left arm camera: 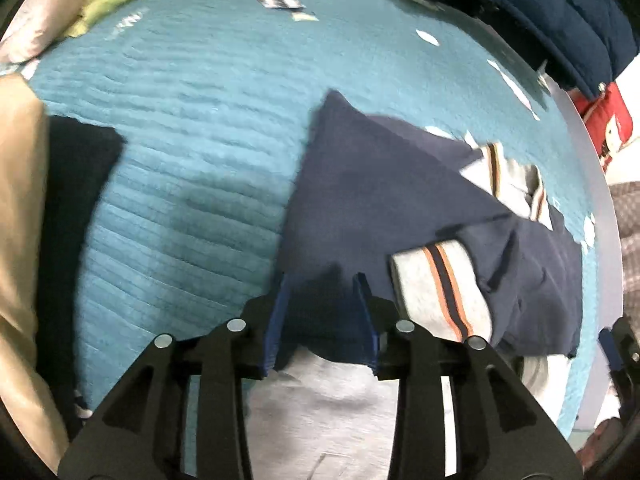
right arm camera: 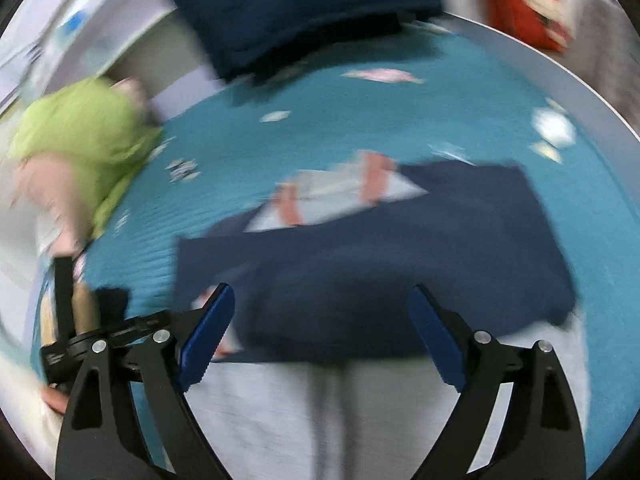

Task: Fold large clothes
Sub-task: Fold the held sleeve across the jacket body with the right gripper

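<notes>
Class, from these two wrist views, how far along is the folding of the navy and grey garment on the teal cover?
Done: the navy garment lies doubled over, grey striped cuffs tucked on top. In hand: nothing; the right gripper is wide open, and the left gripper is part open above the cloth. Left: the grey part is still unfolded.

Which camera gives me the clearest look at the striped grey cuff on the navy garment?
Left wrist view: the striped grey cuff is sharp, close, lying on the navy garment. The right wrist view shows only motion-blurred orange bands on grey farther off.
</notes>
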